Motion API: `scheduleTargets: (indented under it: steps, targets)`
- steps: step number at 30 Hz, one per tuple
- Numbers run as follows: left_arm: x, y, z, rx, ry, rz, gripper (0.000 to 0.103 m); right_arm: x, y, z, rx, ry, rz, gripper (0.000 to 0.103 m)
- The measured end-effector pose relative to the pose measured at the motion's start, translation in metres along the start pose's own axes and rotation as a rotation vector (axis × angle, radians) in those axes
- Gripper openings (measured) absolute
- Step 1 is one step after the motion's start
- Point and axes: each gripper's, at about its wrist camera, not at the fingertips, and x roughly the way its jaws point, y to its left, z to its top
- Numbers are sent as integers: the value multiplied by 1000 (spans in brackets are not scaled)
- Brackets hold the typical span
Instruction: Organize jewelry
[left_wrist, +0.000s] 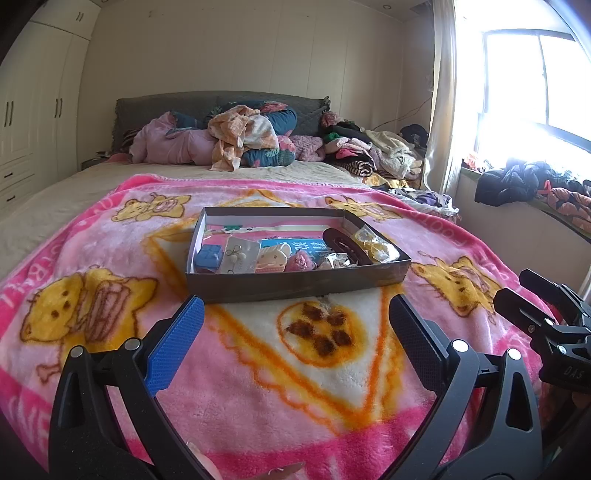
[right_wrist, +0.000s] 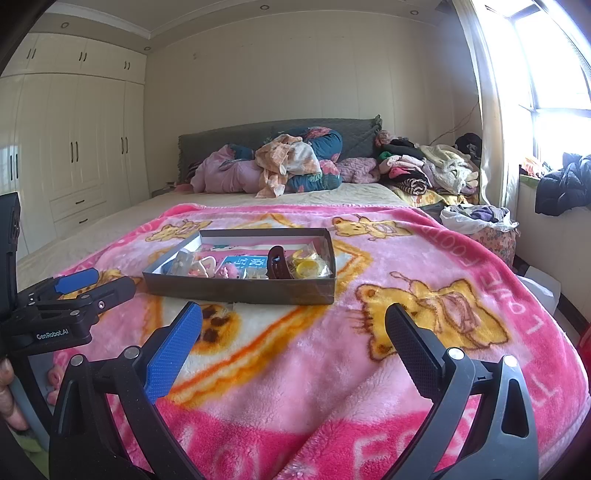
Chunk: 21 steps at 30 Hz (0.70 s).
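Note:
A shallow dark box rests on the pink blanket and holds mixed small items. Inside lie a blue block, a card with earrings, a dark brown hair claw and bagged yellow pieces. My left gripper hovers open just short of the box's near wall, nothing between its fingers. My right gripper is open too, lower right of the box, with nothing held. Each gripper shows at the edge of the other's view.
The pink cartoon blanket covers the bed's near end. Piled bedding and clothes lie by the grey headboard. Wardrobes line the left wall. A window sill with dark clothes is on the right.

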Motion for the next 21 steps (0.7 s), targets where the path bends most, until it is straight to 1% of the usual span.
scheduleTargets:
  steps: [21]
  targets:
    - [-1,0,-1,0,-1,-1,92,0,0,0,-1,-1,-2,97]
